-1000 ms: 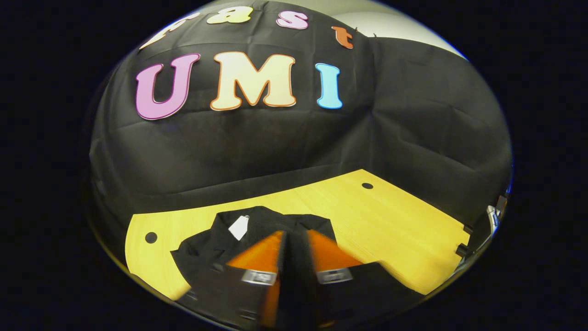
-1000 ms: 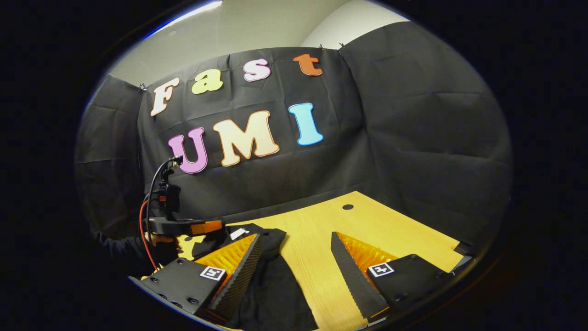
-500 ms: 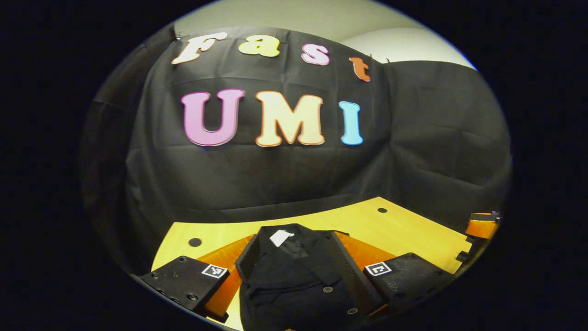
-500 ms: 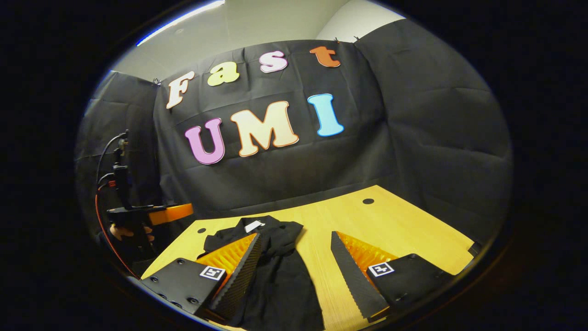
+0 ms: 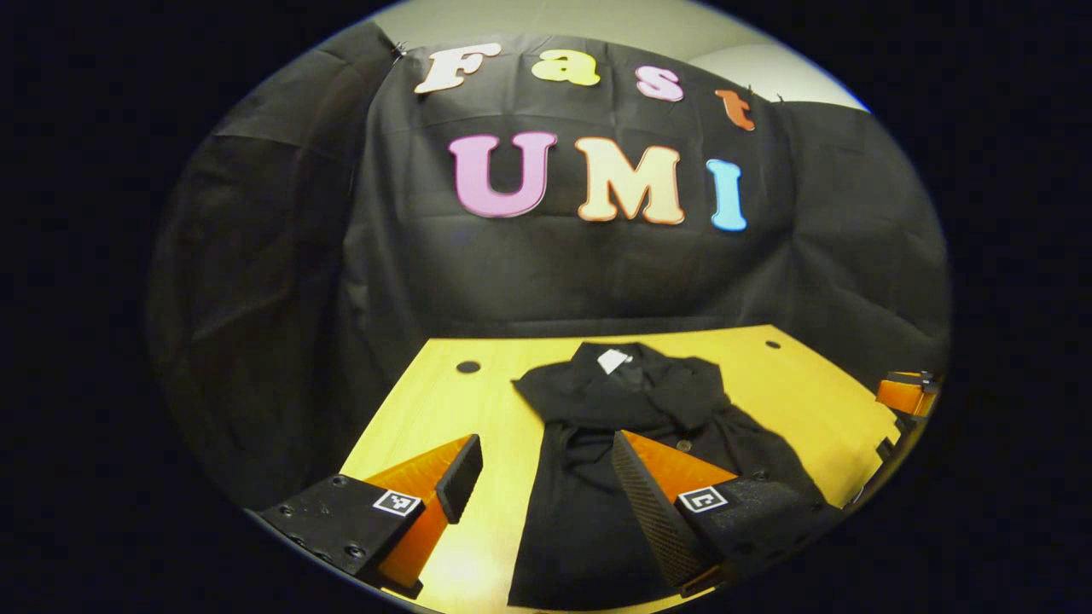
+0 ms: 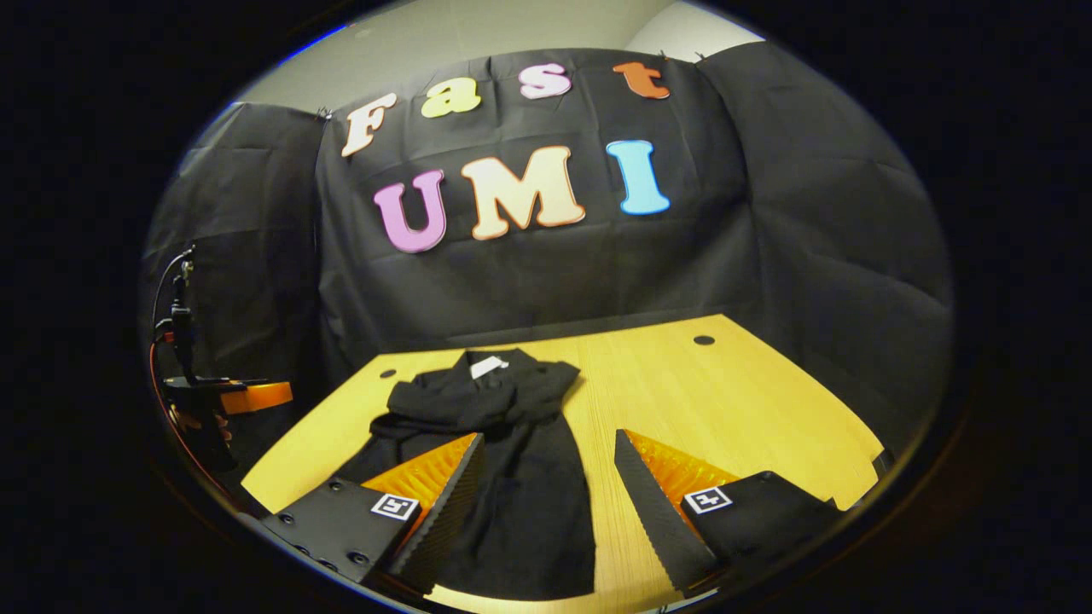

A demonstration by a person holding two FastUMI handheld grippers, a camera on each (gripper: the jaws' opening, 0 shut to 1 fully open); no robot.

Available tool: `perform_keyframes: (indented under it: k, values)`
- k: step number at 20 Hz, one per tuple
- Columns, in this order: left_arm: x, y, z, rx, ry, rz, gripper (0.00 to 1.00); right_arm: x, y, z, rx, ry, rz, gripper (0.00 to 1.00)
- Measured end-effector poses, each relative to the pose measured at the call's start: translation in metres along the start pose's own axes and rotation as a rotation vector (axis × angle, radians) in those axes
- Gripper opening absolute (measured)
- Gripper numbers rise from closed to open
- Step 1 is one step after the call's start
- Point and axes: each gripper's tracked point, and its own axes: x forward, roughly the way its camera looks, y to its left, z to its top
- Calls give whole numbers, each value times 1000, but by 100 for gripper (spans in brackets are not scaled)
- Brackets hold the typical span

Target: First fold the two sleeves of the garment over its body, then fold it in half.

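While the black garment [image 5: 631, 443] is lying flat on the yellow worktop [image 5: 426, 418], sleeves folded across its chest and white neck tag [image 5: 612, 361] pointing toward the booth wall, both pairs of tongs are hanging above its near end. The left tongs [image 5: 537, 477] are gaping wide, holding nothing. The right tongs [image 6: 546, 486] are standing just as wide, empty too.

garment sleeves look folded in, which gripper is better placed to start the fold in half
Either, slightly the right gripper: it sits open over the garment near its lower hem. The left gripper, also open, straddles the garment's left edge. Folding in half likely needs both.
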Motion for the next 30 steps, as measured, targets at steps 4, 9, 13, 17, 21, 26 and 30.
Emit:
perform_keyframes:
  k: [4,9,13,17,21,26,30]
  values:
    - [-21,21,-73,-10,136,65,94,-2,-4,-61,-13,137,-1,97]
    - [-39,33,-143,-33,305,105,95,8,-21,-112,-30,274,-27,97]
    - [-41,36,-172,-37,379,115,95,5,-27,-153,-22,400,-58,97]
    - [-40,33,-183,-31,411,107,95,8,-27,-174,-39,471,-76,98]
    - [-45,27,-206,-45,479,92,95,7,-27,-188,-78,524,-86,98]
    - [-44,23,-207,-59,436,61,95,9,-24,-188,-86,531,-72,92]
    - [-43,-3,-208,-19,396,-8,45,13,-9,-190,-94,534,-23,46]
